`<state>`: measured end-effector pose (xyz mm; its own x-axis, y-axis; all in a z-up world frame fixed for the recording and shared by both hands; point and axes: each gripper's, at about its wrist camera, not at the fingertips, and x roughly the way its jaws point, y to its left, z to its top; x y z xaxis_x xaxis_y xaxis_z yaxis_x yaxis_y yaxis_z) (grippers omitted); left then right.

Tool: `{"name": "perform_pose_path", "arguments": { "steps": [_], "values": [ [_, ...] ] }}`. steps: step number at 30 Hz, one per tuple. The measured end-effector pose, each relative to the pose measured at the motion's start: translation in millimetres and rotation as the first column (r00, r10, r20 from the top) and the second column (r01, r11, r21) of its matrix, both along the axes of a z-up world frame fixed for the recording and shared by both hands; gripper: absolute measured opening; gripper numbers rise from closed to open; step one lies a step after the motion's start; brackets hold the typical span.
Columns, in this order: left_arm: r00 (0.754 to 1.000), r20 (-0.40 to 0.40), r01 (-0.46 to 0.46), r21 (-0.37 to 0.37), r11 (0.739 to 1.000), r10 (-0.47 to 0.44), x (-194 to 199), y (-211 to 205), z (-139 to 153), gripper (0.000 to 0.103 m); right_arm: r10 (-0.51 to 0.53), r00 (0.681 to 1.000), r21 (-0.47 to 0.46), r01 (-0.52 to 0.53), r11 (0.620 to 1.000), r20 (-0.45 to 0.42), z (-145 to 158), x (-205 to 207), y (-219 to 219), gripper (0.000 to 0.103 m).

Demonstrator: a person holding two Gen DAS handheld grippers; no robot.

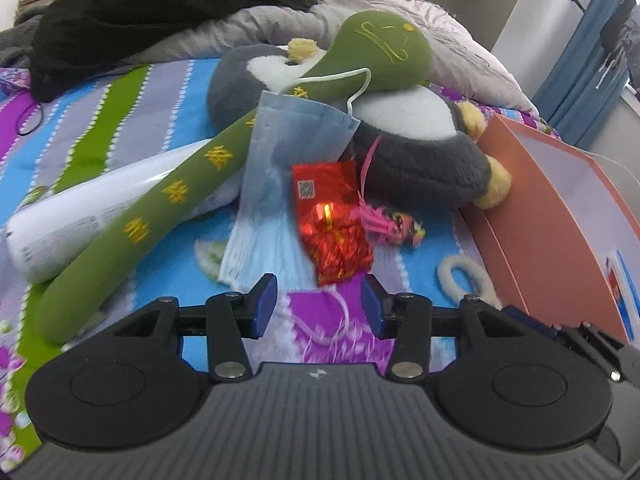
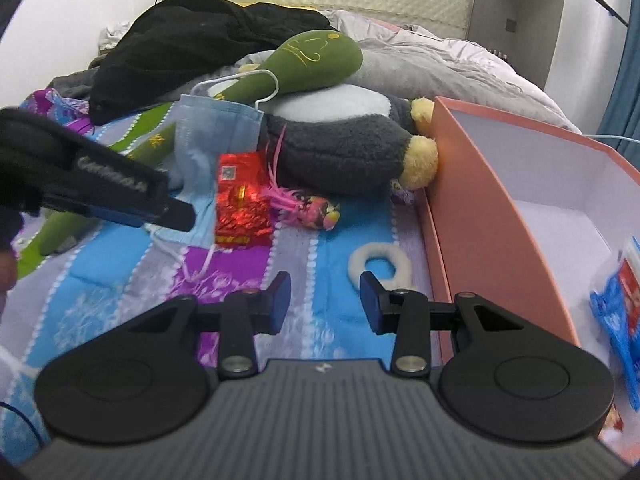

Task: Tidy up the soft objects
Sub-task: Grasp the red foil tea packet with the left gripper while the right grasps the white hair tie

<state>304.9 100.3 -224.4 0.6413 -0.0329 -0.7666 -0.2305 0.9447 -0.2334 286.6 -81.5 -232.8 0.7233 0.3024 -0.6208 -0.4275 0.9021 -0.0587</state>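
A blue face mask (image 1: 288, 168) lies draped over a long green plush (image 1: 192, 176) and a grey-and-white penguin plush (image 1: 420, 152) on the striped bedspread. A red foil packet (image 1: 332, 220) and a pink tasselled charm (image 1: 394, 228) lie just in front of them. My left gripper (image 1: 320, 300) stands open and empty, close before the mask's lower edge and the packet. In the right wrist view the left gripper (image 2: 180, 214) comes in from the left, over the mask (image 2: 216, 140). My right gripper (image 2: 325, 300) is open and empty, with a white fluffy ring (image 2: 380, 264) just beyond its right finger.
An open pink box (image 2: 500, 220) with a white inside stands at the right, against the penguin's foot, and holds a blue packet (image 2: 620, 320). A white bottle (image 1: 100, 204) lies under the green plush. A black garment (image 1: 160, 4) and a grey quilt (image 2: 440, 60) are piled behind.
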Motion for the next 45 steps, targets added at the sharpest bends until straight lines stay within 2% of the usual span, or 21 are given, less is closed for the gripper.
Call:
{"name": "perform_pose_path", "arguments": {
  "steps": [11, 18, 21, 22, 26, 28, 30, 31, 32, 33, 34, 36, 39, 43, 45],
  "values": [
    [0.999, -0.044, 0.004, -0.024, 1.000, -0.005, 54.6, -5.4, -28.6, 0.062, -0.042, 0.999, -0.065, 0.040, 0.997, -0.028, -31.2, 39.7, 10.3, 0.038],
    [0.997, -0.076, 0.025, 0.013, 1.000, -0.024, 74.3, -16.2, -38.6, 0.062, -0.041, 0.999, -0.060, 0.039, 0.997, -0.035, -49.4, 46.1, 10.2, 0.037],
    [0.996, -0.084, 0.019, 0.024, 1.000, -0.017, 78.9, -18.7, -41.7, 0.062, -0.036, 0.999, -0.049, 0.034, 0.998, -0.041, -49.3, 46.4, 10.5, 0.028],
    [0.996, -0.082, 0.021, 0.031, 0.999, -0.019, 80.2, -20.4, -41.8, 0.062, -0.035, 0.998, -0.048, 0.033, 0.998, -0.042, -48.8, 46.2, 10.6, 0.020],
    [0.996, -0.087, 0.023, 0.064, 0.998, -0.018, 80.7, -26.3, -41.0, 0.061, -0.029, 0.998, -0.034, 0.027, 0.999, -0.049, -46.1, 44.4, 8.7, 0.012],
    [0.996, -0.084, 0.018, 0.067, 0.998, -0.012, 78.6, -27.4, -38.1, 0.059, -0.023, 0.998, -0.023, 0.022, 0.999, -0.050, -42.1, 41.6, 7.4, 0.012],
    [0.996, -0.084, 0.012, 0.064, 0.998, -0.007, 75.0, -26.9, -35.8, 0.044, -0.017, 0.999, -0.013, 0.016, 1.000, -0.050, -38.0, 38.6, 6.3, 0.012],
    [0.997, -0.083, 0.011, 0.056, 0.998, -0.006, 72.6, -25.5, -34.0, 0.043, -0.012, 0.999, -0.009, 0.012, 1.000, -0.049, -35.6, 36.1, 6.0, 0.012],
    [0.997, -0.083, 0.013, 0.047, 0.999, -0.009, 70.0, -25.1, -32.3, 0.039, -0.009, 0.999, -0.005, 0.009, 1.000, -0.048, -33.2, 33.1, 5.9, 0.011],
    [0.996, -0.084, 0.013, 0.046, 0.999, -0.009, 67.7, -24.3, -30.4, 0.026, -0.005, 0.999, 0.001, 0.005, 1.000, -0.046, -30.7, 30.7, 7.5, 0.011],
    [0.996, -0.083, 0.014, 0.039, 0.999, -0.010, 65.2, -22.8, -28.1, 0.025, 0.000, 0.999, 0.002, 0.000, 1.000, -0.041, -27.6, 27.9, 8.4, 0.011],
    [0.996, -0.083, 0.014, 0.020, 1.000, -0.012, 59.4, -20.6, -24.1, 0.011, 0.011, 0.999, 0.002, -0.011, 1.000, -0.032, -21.8, 20.7, 8.4, 0.011],
    [0.997, -0.076, 0.014, -0.011, 1.000, -0.014, 48.8, -18.5, -20.0, 0.005, 0.017, 0.999, 0.017, -0.016, 1.000, -0.037, -15.2, 11.7, 4.7, 0.011],
    [0.997, -0.070, 0.005, -0.038, 0.999, -0.007, 39.1, -16.6, -19.4, 0.006, 0.014, 1.000, -0.004, -0.014, 1.000, -0.025, -13.1, 0.0, 2.2, 0.011],
    [0.997, -0.075, 0.004, -0.028, 1.000, -0.006, 37.4, -18.3, -19.2, 0.008, 0.031, 0.999, -0.013, -0.032, 0.999, -0.035, -14.0, -3.3, 1.8, 0.011]
  ]
}}
